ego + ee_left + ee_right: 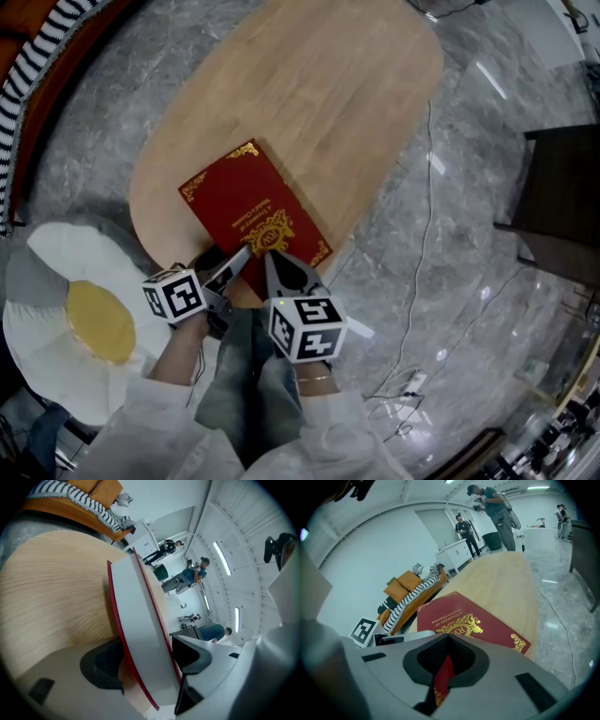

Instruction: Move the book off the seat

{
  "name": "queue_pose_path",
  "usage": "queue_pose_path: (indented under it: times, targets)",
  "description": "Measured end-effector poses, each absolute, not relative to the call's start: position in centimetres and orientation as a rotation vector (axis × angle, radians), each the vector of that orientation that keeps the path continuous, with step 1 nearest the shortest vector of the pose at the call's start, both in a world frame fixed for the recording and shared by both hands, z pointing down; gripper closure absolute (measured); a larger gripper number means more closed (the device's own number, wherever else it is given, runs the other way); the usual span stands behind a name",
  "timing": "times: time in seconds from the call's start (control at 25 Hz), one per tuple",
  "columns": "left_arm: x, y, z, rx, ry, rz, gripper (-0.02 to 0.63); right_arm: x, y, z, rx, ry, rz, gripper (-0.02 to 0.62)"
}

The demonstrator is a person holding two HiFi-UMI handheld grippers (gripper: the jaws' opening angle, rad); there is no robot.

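A red book [253, 211] with gold print lies flat on the oval wooden seat [328, 84], near its front edge. My left gripper [234, 262] reaches the book's near edge from the left. In the left gripper view the white page block [140, 634] stands between the two jaws of the left gripper [147, 660], and a thin gap shows on the left side, so they stand open around it. My right gripper [275, 258] hovers over the book's near corner, its jaws shut. In the right gripper view the red cover [473, 620] shows beyond the right gripper [447, 637] and through its slit.
A white and yellow egg-shaped cushion [66, 319] lies on the marble floor to the left. A cable [427, 234] runs along the floor on the right, by a dark chair [562, 206]. A striped throw on an orange sofa [37, 66] sits far left. People stand in the background [499, 508].
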State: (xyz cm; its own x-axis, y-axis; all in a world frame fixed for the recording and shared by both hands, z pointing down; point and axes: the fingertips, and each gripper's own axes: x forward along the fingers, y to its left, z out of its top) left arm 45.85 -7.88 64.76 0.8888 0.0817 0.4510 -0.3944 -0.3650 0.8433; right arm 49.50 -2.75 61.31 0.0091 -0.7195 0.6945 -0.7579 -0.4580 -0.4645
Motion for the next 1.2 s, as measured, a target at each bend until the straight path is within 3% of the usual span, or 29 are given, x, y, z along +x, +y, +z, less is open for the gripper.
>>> queue_pose_path:
  times: [0.8, 1.2]
  targets:
    - [42.6, -8.8, 66.4, 1.988, -0.388, 0.68, 0.287, 47.7, -3.9, 63.0, 2.117, -1.593, 1.505, 0.584]
    - [42.4, -9.2, 60.0, 1.968, -0.343, 0.506, 0.288, 47.1, -4.3, 58.9, 2.113, -1.625, 1.448, 0.584]
